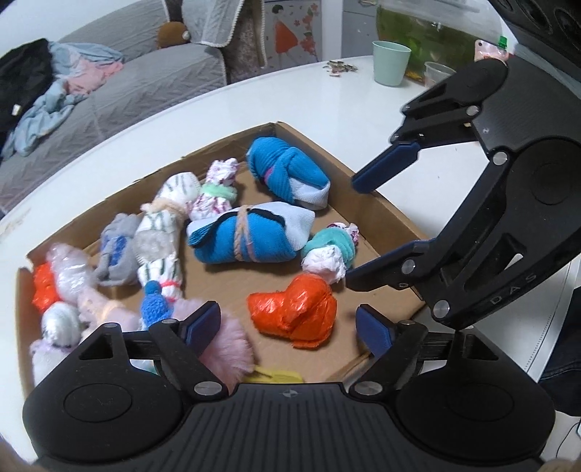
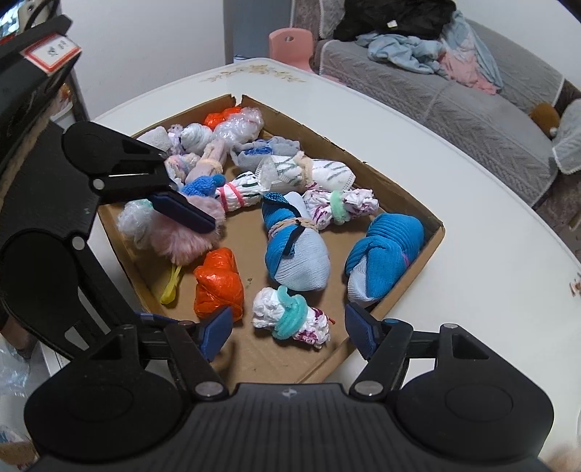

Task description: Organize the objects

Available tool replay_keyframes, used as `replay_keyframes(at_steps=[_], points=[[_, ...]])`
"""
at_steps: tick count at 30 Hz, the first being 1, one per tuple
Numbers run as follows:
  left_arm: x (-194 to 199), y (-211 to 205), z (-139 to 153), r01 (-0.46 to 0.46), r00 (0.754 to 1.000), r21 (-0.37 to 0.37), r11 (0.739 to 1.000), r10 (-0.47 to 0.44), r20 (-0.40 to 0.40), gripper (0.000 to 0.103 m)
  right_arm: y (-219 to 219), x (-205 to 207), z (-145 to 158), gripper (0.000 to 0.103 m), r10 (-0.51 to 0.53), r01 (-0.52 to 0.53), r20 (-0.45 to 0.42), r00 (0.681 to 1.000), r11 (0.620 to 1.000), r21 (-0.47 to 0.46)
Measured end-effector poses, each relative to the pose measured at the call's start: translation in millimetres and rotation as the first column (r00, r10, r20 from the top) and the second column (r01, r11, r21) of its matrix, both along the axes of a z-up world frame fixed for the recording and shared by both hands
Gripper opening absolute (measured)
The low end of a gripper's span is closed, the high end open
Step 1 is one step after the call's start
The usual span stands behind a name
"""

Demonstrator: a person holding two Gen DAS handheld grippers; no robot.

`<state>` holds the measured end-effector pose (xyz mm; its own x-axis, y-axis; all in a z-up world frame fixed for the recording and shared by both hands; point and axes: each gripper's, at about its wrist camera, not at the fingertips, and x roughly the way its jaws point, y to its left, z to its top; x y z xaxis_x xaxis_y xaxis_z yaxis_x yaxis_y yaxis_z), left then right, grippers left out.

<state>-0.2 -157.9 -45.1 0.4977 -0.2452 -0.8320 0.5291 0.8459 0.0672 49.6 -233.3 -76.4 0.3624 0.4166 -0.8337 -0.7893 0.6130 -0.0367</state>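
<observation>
A shallow cardboard tray (image 1: 390, 207) (image 2: 432, 232) on the white table holds several rolled bundles. Among them are two blue sock rolls (image 1: 287, 172) (image 2: 385, 254), an orange plastic bundle (image 1: 294, 312) (image 2: 218, 283), a white bundle with a teal band (image 1: 332, 254) (image 2: 290, 317) and a pink fluffy ball (image 1: 228, 343) (image 2: 185, 236). My left gripper (image 1: 288, 326) is open and empty, over the tray's near edge around the orange bundle. My right gripper (image 2: 288, 332) is open and empty, just above the teal-banded bundle; it also shows in the left wrist view (image 1: 366, 232).
A green cup (image 1: 391, 61) and a small clear cup (image 1: 437, 72) stand at the table's far side by a fish tank (image 1: 428, 32). A grey sofa (image 2: 472, 109) with loose clothes (image 2: 435, 47) runs beside the table. A pink chair back (image 2: 290, 43) is behind it.
</observation>
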Motion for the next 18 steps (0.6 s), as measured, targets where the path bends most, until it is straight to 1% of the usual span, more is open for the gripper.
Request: replay_keyframes(at_steps=[1, 2, 3, 5, 7, 8, 9, 10, 12, 13, 15, 16, 18], points=[[-2, 2, 3, -0.008, 1.000, 0.002, 1.000, 0.008, 0.000, 0.087, 0, -1, 2, 0.068, -0.015, 0.015, -0.003, 1.000, 1.000, 0.003], [-4, 4, 6, -0.022, 1.000, 0.005, 1.000, 0.022, 0.000, 0.087, 1, -3, 4, 0.071, -0.028, 0.028, -0.002, 1.000, 1.000, 0.009], [-7, 8, 9, -0.038, 0.999, 0.006, 0.999, 0.038, 0.000, 0.089, 1, -5, 8, 0.075, -0.045, 0.045, -0.003, 0.999, 0.999, 0.020], [-13, 15, 17, -0.073, 0.997, 0.004, 0.997, 0.073, -0.004, 0.092, 2, -10, 16, 0.078, -0.087, 0.088, -0.010, 0.996, 0.995, 0.055], [-19, 24, 25, -0.124, 0.992, 0.007, 0.992, 0.124, 0.002, 0.097, 3, -15, 25, 0.084, -0.144, 0.145, -0.012, 0.989, 0.984, 0.099], [-21, 30, 29, -0.158, 0.987, 0.006, 0.987, 0.158, 0.008, 0.098, 6, -18, 30, 0.089, -0.175, 0.175, -0.005, 0.984, 0.978, 0.115], [-23, 36, 33, -0.201, 0.980, -0.001, 0.980, 0.201, 0.007, 0.103, 8, -22, 34, 0.091, -0.203, 0.201, 0.004, 0.979, 0.971, 0.131], [-25, 43, 36, -0.244, 0.970, -0.014, 0.970, 0.244, 0.002, 0.102, 11, -26, 39, 0.092, -0.224, 0.220, 0.011, 0.975, 0.964, 0.149], [-28, 57, 41, -0.314, 0.950, -0.052, 0.948, 0.313, -0.016, 0.102, 17, -33, 46, 0.096, -0.266, 0.257, 0.020, 0.964, 0.948, 0.190], [-30, 62, 43, -0.345, 0.939, -0.059, 0.937, 0.345, -0.010, 0.102, 19, -36, 49, 0.097, -0.284, 0.273, 0.025, 0.958, 0.939, 0.207], [-35, 70, 48, -0.413, 0.910, -0.048, 0.909, 0.414, 0.020, 0.102, 23, -43, 56, 0.098, -0.320, 0.303, 0.038, 0.947, 0.923, 0.239], [-36, 72, 50, -0.434, 0.900, -0.046, 0.900, 0.436, 0.021, 0.102, 23, -47, 58, 0.098, -0.329, 0.307, 0.046, 0.943, 0.916, 0.257], [-38, 76, 53, -0.449, 0.892, -0.064, 0.891, 0.451, 0.018, 0.102, 24, -52, 62, 0.100, -0.355, 0.323, 0.069, 0.932, 0.904, 0.281]])
